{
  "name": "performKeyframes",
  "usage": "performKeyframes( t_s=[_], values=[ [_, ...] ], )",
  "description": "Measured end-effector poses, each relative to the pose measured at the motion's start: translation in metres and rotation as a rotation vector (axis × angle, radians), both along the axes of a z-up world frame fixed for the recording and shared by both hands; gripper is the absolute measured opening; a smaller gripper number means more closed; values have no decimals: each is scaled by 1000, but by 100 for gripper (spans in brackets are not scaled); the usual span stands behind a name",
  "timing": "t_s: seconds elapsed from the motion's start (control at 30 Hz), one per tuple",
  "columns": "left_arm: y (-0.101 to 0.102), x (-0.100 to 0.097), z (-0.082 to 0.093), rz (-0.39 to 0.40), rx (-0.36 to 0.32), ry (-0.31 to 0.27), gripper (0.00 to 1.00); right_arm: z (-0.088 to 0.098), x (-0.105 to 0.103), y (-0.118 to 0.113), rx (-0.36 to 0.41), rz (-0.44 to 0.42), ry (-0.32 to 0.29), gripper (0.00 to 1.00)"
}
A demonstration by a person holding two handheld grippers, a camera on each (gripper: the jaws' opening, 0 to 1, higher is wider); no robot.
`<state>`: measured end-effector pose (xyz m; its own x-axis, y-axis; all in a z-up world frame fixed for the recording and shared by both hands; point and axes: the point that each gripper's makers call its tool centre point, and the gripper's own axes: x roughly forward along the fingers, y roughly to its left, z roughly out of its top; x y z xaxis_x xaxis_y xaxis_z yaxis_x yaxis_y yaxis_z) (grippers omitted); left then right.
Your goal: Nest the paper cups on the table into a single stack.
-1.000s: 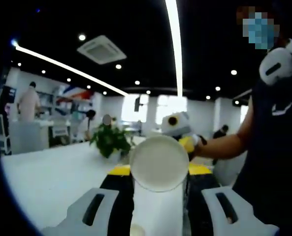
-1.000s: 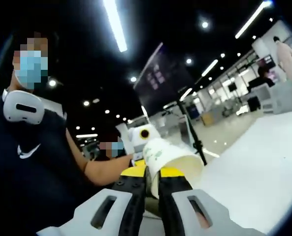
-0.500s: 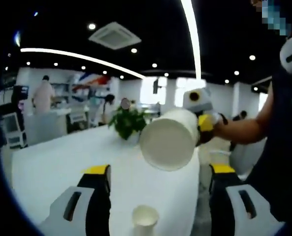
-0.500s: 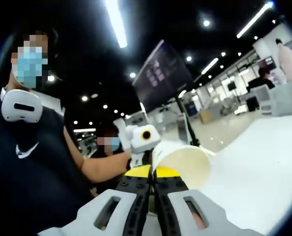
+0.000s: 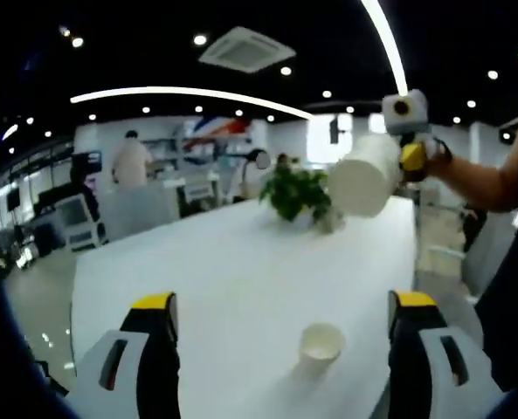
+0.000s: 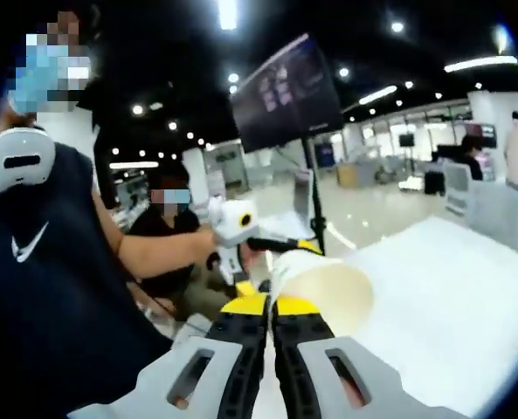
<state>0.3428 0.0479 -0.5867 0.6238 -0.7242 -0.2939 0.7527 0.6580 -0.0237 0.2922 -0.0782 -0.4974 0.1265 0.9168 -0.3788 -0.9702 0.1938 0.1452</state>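
Note:
In the left gripper view my left gripper (image 5: 283, 305) stands wide open with nothing between its jaws. A single white paper cup (image 5: 321, 344) stands upright on the white table (image 5: 224, 279) just ahead of it. Up at the right, my right gripper (image 5: 402, 161) holds a white cup stack (image 5: 364, 175) in the air, tilted on its side. In the right gripper view my right gripper (image 6: 268, 306) is shut on the rim of that cup stack (image 6: 327, 295), whose mouth faces away. The left gripper (image 6: 269, 246) shows beyond it, held in a person's hand.
A potted green plant (image 5: 297, 192) sits at the table's far end. A dark monitor on a stand (image 6: 286, 94) rises behind the table. A seated person (image 6: 167, 229) is near the table's edge, and chairs (image 6: 494, 208) stand at the far right.
My left gripper has opened wide and let go of the cup. The right gripper has carried the cup stack up and away. A lone cup on the table has come into sight.

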Motion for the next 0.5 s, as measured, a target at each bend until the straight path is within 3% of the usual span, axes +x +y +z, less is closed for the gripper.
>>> performKeyframes(
  t_s=[0.2, 0.3, 0.5],
  values=[
    [21, -2, -21, 52, 65, 13, 99, -26, -4, 1, -315, 35, -36, 0],
    [27, -6, -32, 67, 62, 33, 99, -28, 2, 0, -390, 43, -37, 0],
    [39, -12, -52, 84, 107, 51, 99, -27, 13, -5, -616, 75, -69, 0]
  ],
)
